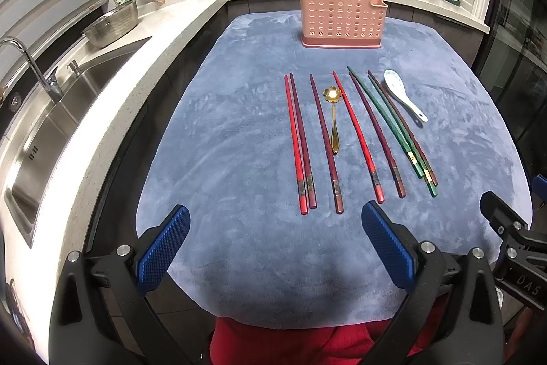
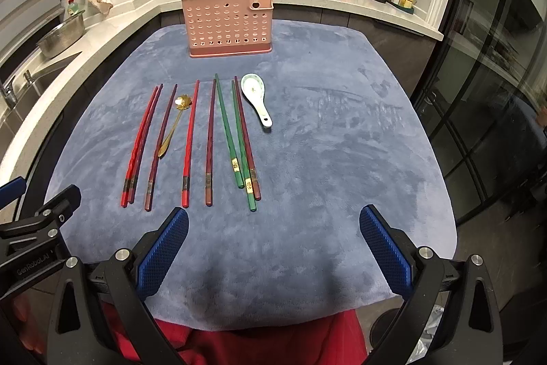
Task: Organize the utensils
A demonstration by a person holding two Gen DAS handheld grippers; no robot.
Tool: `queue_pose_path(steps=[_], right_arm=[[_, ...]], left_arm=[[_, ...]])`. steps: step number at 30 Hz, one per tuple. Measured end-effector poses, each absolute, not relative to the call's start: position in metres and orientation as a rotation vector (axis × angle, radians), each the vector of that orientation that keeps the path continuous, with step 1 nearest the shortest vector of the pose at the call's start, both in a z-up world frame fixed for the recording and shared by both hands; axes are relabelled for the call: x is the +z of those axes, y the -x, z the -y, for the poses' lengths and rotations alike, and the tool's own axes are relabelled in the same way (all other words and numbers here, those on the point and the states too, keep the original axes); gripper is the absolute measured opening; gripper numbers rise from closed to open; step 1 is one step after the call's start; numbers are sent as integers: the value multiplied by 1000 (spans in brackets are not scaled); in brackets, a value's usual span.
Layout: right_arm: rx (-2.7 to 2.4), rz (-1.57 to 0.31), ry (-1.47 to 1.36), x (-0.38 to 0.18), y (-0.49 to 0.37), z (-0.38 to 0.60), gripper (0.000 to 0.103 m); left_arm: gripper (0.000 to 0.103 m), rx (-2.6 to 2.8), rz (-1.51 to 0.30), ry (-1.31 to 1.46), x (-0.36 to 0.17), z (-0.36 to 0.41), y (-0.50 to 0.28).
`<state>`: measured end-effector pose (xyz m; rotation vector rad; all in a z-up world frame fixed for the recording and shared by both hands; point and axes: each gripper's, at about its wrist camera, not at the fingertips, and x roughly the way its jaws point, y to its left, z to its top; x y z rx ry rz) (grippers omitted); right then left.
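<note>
Lying lengthwise on the blue cloth (image 1: 239,112) over the worktop, eight chopsticks (image 1: 318,142) point their thin tips toward the pink holder (image 1: 342,12) at the far edge: two bright red, four dark maroon, two green. One gold spoon (image 1: 333,118) and one white ceramic spoon (image 1: 403,94) lie among them, bowls away. The rightmost sticks overlap, so their ends blur together. Left tool (image 1: 277,228) and right tool (image 2: 273,228) both gape wide, holding nothing, hovering near the cloth's near edge.
</note>
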<state>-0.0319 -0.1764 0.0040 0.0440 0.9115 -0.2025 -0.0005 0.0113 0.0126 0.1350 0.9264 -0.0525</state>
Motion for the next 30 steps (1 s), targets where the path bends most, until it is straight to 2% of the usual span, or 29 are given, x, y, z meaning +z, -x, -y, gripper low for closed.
queue_pose_path(steps=[30], right_arm=[[-191,-943,-62,-7,21,181,96]], left_arm=[[96,-37,-957,-136,-2,-7,-12]])
